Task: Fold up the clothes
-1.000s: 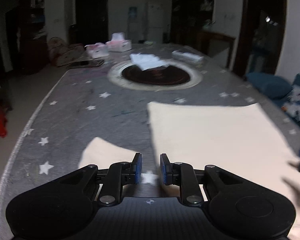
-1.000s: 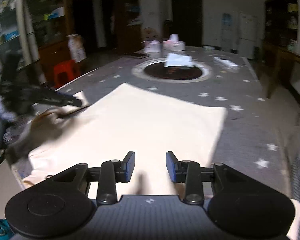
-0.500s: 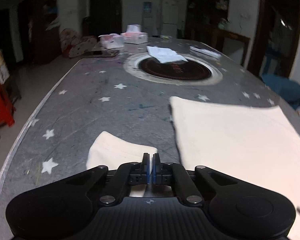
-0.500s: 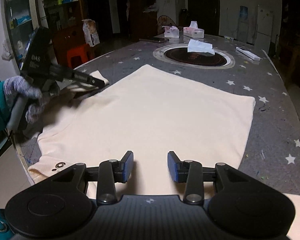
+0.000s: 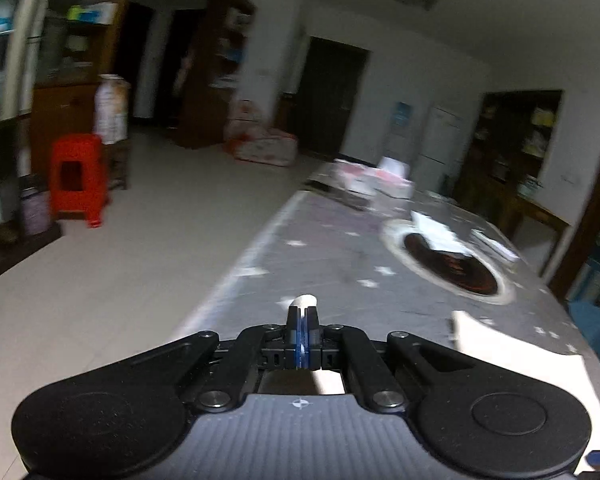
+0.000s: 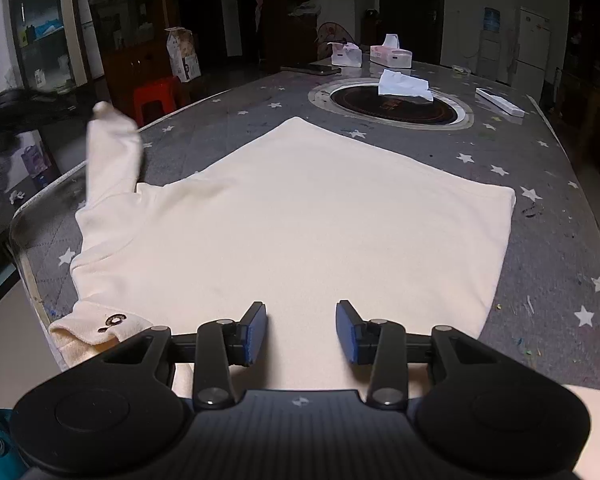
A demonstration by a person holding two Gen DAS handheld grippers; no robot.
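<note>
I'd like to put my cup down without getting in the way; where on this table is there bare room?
Bare starred cloth lies right of the cream shirt, and between the shirt's far corner and the round inset. The far end is crowded with tissue boxes.

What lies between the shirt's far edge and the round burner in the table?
Only bare starred tablecloth between shirt and burner; right wrist view shows it.

Raised sleeve (image 6: 114,148) perhaps blocking left.
</note>
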